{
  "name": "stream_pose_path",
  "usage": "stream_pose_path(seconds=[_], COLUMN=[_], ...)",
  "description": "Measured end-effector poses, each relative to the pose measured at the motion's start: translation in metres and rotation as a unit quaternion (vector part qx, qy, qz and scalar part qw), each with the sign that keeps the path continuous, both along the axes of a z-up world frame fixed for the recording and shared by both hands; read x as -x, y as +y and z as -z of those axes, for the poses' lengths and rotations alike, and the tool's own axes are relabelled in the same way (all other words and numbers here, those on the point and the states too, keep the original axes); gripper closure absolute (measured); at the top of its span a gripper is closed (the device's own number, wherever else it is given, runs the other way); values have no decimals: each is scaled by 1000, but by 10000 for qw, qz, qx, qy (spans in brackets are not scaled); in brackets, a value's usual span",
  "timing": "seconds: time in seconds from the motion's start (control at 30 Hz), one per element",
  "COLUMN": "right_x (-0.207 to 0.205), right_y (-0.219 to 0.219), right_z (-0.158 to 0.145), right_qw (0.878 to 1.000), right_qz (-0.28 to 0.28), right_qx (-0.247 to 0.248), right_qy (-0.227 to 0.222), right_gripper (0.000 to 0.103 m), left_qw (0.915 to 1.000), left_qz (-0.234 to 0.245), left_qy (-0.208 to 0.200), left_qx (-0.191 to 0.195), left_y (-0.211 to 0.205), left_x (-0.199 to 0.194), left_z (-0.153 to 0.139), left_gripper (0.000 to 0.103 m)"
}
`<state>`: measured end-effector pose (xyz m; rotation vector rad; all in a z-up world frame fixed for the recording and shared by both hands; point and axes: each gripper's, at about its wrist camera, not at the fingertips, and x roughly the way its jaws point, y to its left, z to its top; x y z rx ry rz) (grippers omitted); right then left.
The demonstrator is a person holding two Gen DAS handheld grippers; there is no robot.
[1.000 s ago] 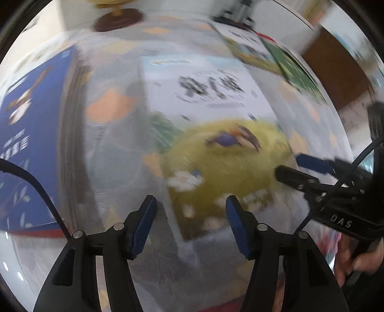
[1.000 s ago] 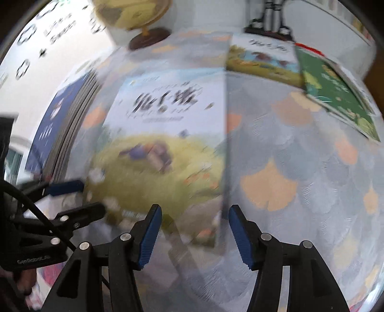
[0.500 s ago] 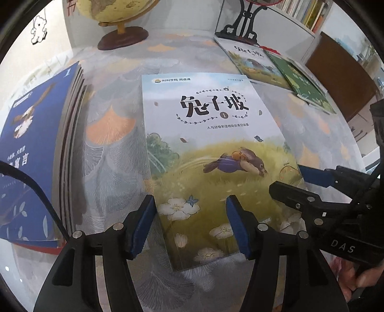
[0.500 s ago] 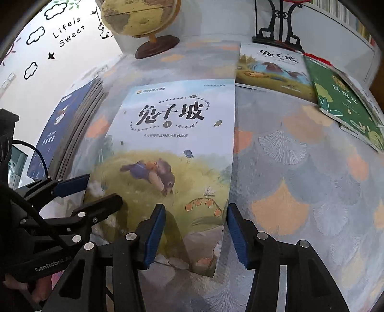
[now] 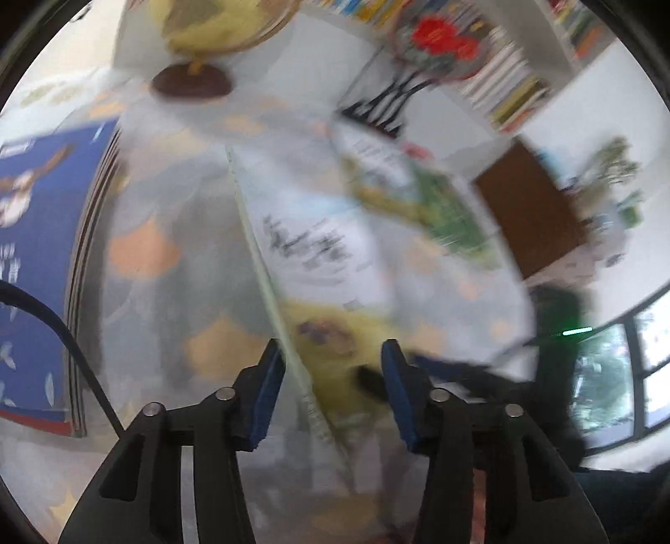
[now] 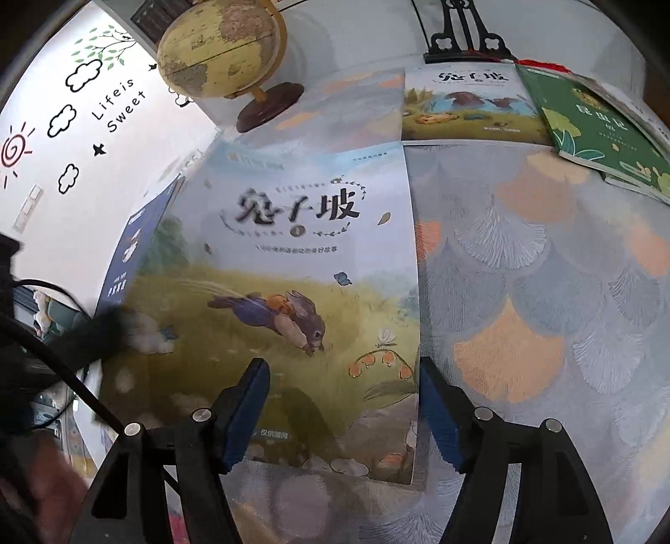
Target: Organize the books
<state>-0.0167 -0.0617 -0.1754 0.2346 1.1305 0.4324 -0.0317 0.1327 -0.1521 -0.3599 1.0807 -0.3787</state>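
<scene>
A picture book with a running rabbit on its cover (image 6: 301, 268) lies on the patterned tablecloth (image 6: 544, 293). Its left side is tilted up off the cloth. In the blurred left wrist view the same book (image 5: 318, 259) stands tilted, its spine edge running between the fingers of my left gripper (image 5: 331, 393). The jaws stand apart around the edge; I cannot tell whether they touch it. My right gripper (image 6: 343, 414) is open, hovering over the book's near edge. The left gripper shows as a dark blur at the book's left side (image 6: 96, 330).
A blue book stack (image 5: 37, 268) lies at the left. A second rabbit book (image 6: 469, 104) and a green book (image 6: 599, 129) lie at the back right. A globe (image 6: 222, 50) and a black stand (image 6: 465, 37) are at the back.
The left gripper has swung and moved to the book's left edge, and that side of the book has lifted. The right gripper has moved slightly closer over the book's near edge.
</scene>
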Motion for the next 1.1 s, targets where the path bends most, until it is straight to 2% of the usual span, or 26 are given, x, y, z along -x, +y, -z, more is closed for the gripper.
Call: stream_pose_path(seconds=[0.03,0.07,0.13,0.2,0.27,0.3,0.33,0.37,0.43,0.47,0.53,0.57,0.63,0.7,0.73,0.77,0.8,0.83,0.87,0.9,0.97,1.03,1.07,1.1], right_x=[1,2,3,5,11,13,16,17,15,13,9,7,6,4,2,0,-2,-5,-8,-10,-12,-15,-14,-14], right_y=[0,1,2,3,5,8,8,8,4,-2,-22,-35,-56,-75,-80,-86,-87,-88,-87,-85,-75,-67,-58,-52], right_z=[-1,-1,-2,-2,-3,-4,-3,-4,-5,-6,-5,1,13,32,39,47,51,55,55,53,41,30,23,20], right_qw=[10000,10000,10000,10000,9995,9989,9985,9983,9991,9993,9950,9893,9740,9433,9302,9126,9046,8967,8981,9050,9369,9618,9736,9801], right_qz=[-20,-38,-52,-73,-170,-233,-269,-276,-215,-157,57,238,525,810,916,1086,1154,1225,1241,1199,941,678,515,396], right_qx=[23,41,46,65,265,412,486,504,274,34,-699,-1024,-1682,-2684,-3027,-3436,-3619,-3796,-3776,-3656,-3003,-2339,-1956,-1711], right_qy=[-15,-29,-32,8,-2,-30,-27,16,235,344,714,1014,1422,1779,1865,1932,1933,1918,1879,1814,1526,1247,1055,925], right_gripper=[33,33,33,33,33,33,33,33,33,33,25,17,17,17,17,22,35,43,57,70,72,73,75,78], left_qw=[9999,9990,9978,9976,9978,9971,9954,9909,9856,9818,9672,9576,9542,9486,9457,9439,9418,9428,9454,9484,9578,9674,9738,9769], left_qz=[-19,-73,-202,-215,-145,-98,-68,-88,-178,-234,-337,-368,-290,-203,-184,-183,-211,-221,-221,-216,-160,-117,-48,-19], left_qy=[131,428,558,564,577,648,741,839,876,872,935,967,946,1047,1131,1195,1324,1433,1488,1538,1690,1813,1819,1791], left_qx=[20,107,280,338,284,393,608,1048,1435,1672,2339,2690,2824,2978,3043,3074,3082,3000,2890,2766,2319,1765,1363,1166], left_y=[1,4,11,10,4,2,4,6,11,15,25,30,28,26,24,22,19,17,17,21,17,13,8,6], left_x=[-2,-4,-1,3,5,6,5,4,2,-1,-5,-9,-15,-23,-26,-28,-30,-31,-29,-26,-25,-26,-26,-25], left_z=[9,25,36,35,32,32,31,28,21,16,11,7,2,3,7,9,15,21,25,27,33,37,37,36], left_gripper=[79,85,85,85,85,87,87,87,87,87,87,87,87,87,87,87,87,87,87,87,87,86,86,85])
